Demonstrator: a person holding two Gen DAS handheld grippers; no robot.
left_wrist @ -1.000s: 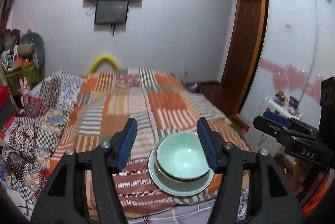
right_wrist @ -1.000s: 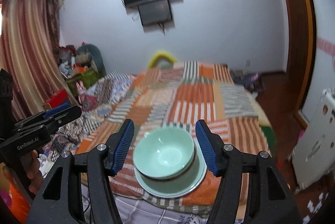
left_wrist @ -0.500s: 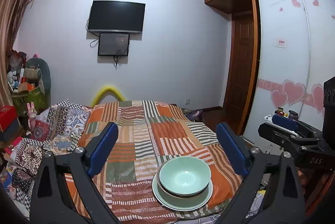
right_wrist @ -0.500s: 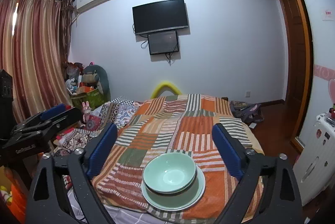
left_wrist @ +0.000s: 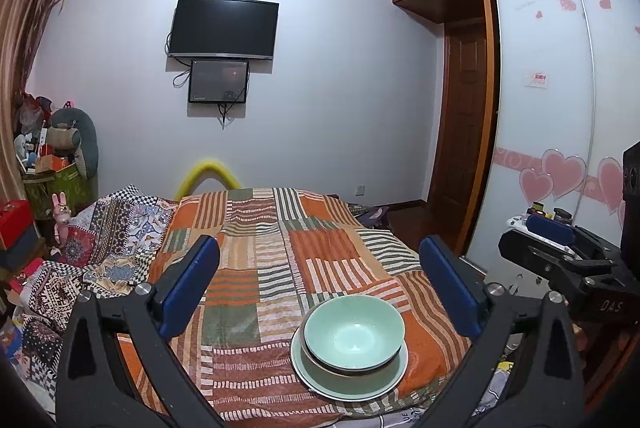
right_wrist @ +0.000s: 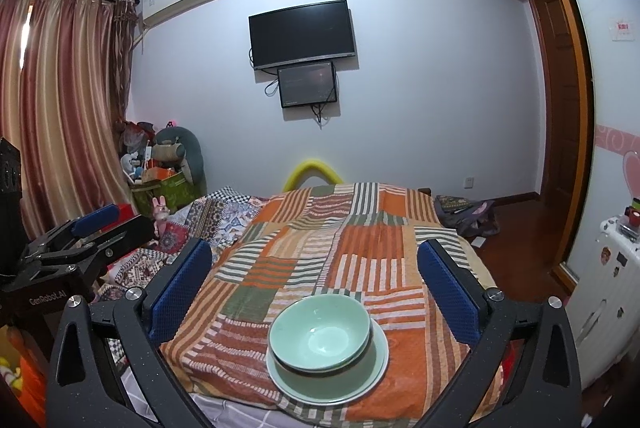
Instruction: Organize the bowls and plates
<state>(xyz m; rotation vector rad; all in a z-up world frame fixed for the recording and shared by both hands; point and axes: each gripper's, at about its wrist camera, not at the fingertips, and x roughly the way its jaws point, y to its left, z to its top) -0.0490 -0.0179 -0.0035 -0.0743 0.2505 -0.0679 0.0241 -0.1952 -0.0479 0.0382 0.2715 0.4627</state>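
Between the blue pads of the left gripper point(left_wrist: 320, 284), now spread wide and gripping nothing, lies only striped bedding; a second ago these jaws stood narrower and close over the dishes. The right gripper point(right_wrist: 314, 284) has likewise opened wide and drawn back, empty. Below both, the pale green bowl point(left_wrist: 354, 334) sits nested in the green plate point(left_wrist: 348, 386) near the foot edge of the patchwork bedspread point(left_wrist: 280, 248). With both tools backed off from a finished stack, I judge the organizing is done or nearly so. The left view alone shows the wardrobe door with pink hearts point(left_wrist: 560, 172); the right view alone shows the striped curtain point(right_wrist: 60, 100) and a white suitcase point(right_wrist: 600, 292).
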